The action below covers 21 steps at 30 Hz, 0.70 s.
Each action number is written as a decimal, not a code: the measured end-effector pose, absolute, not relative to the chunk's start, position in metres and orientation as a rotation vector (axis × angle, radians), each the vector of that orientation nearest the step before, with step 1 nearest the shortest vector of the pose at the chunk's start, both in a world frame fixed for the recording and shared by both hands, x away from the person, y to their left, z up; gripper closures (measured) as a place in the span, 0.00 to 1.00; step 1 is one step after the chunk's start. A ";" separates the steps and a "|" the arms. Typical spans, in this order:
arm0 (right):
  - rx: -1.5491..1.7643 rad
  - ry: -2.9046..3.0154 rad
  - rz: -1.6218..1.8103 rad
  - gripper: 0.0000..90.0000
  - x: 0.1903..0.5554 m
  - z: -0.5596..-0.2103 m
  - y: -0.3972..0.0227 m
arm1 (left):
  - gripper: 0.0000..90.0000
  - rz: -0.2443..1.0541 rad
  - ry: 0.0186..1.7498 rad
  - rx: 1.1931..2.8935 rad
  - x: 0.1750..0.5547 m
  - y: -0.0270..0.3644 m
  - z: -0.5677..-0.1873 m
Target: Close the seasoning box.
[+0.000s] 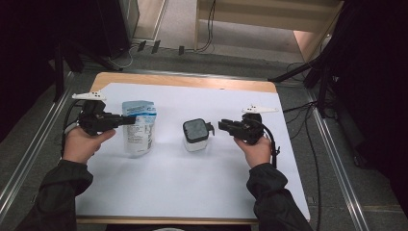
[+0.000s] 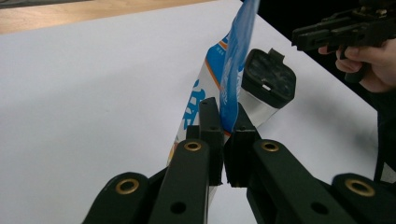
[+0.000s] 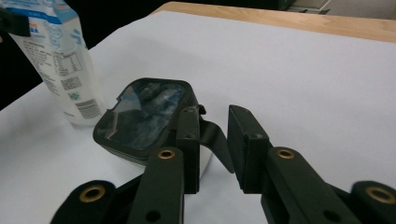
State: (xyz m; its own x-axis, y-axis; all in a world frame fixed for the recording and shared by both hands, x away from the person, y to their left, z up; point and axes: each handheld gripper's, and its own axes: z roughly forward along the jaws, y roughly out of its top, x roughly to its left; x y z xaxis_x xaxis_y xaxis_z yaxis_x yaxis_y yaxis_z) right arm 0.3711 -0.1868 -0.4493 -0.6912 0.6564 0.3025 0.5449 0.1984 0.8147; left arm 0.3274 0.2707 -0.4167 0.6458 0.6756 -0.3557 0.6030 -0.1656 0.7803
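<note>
A white sheet [image 1: 202, 183] is spread over the wooden table [image 1: 183, 81], apparently to give a plain work surface. On it a blue-and-white pouch [image 1: 139, 127] is stood upright at the left, its upper edge pinched between the closed jaws of the left gripper [image 2: 223, 122], probably to steady it. Near its right, the dark-lidded container [image 1: 196, 134] is set; its lid tab [image 3: 215, 140] lies between the parted jaws of the right gripper [image 3: 215, 130], not squeezed.
</note>
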 end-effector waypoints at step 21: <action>1.237 2.314 1.463 0.73 0.371 -0.457 -0.210 | 0.84 0.081 0.943 1.878 0.314 0.274 -0.418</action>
State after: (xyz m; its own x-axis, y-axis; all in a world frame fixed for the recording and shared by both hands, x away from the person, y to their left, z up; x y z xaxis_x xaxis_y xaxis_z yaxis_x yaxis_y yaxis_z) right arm 0.3706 -0.2102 -0.4567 -0.6531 0.6981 0.2935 0.5647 0.1906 0.8030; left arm 0.3135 0.2741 -0.4185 0.6948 0.6368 -0.3342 0.5703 -0.2048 0.7955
